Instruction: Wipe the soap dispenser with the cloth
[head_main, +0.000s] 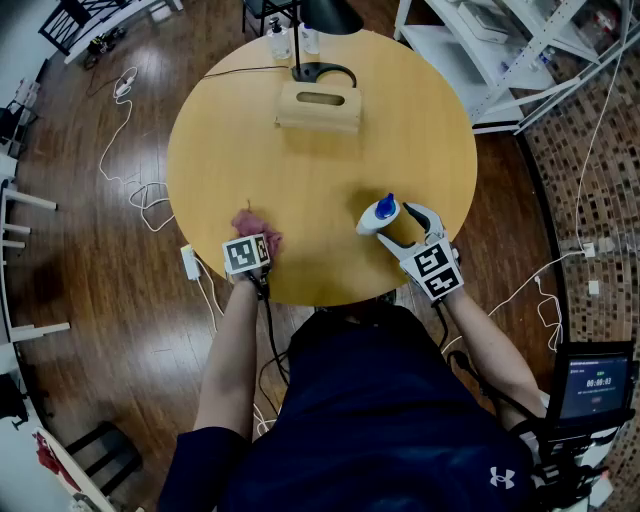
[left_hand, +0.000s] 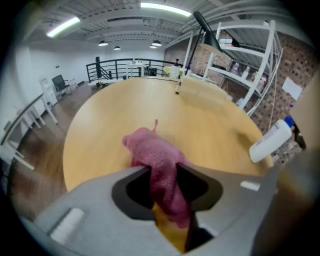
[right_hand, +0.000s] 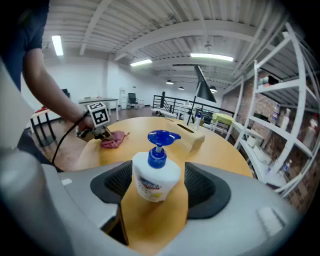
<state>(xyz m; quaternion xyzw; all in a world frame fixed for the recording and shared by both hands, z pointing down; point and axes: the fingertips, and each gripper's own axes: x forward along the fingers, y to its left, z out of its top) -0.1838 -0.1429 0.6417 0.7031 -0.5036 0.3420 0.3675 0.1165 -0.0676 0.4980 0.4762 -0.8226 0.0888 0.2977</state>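
Observation:
A white soap dispenser (head_main: 383, 215) with a blue pump sits tilted between the jaws of my right gripper (head_main: 405, 228), which is shut on its body just above the round wooden table (head_main: 320, 170). In the right gripper view the dispenser (right_hand: 155, 176) fills the gap of the right gripper (right_hand: 155, 184). A crumpled pink cloth (head_main: 256, 221) lies near the table's front left edge, with my left gripper (head_main: 256, 238) shut on its near end. In the left gripper view the cloth (left_hand: 155, 156) runs down through the left gripper (left_hand: 166, 184), and the dispenser (left_hand: 270, 141) shows at the right.
A wooden tissue box (head_main: 319, 106) and a black lamp base (head_main: 322, 72) stand at the table's far side, with two small bottles (head_main: 281, 40) behind them. A white shelf unit (head_main: 500, 50) stands at the back right. Cables (head_main: 125, 150) trail over the floor on the left.

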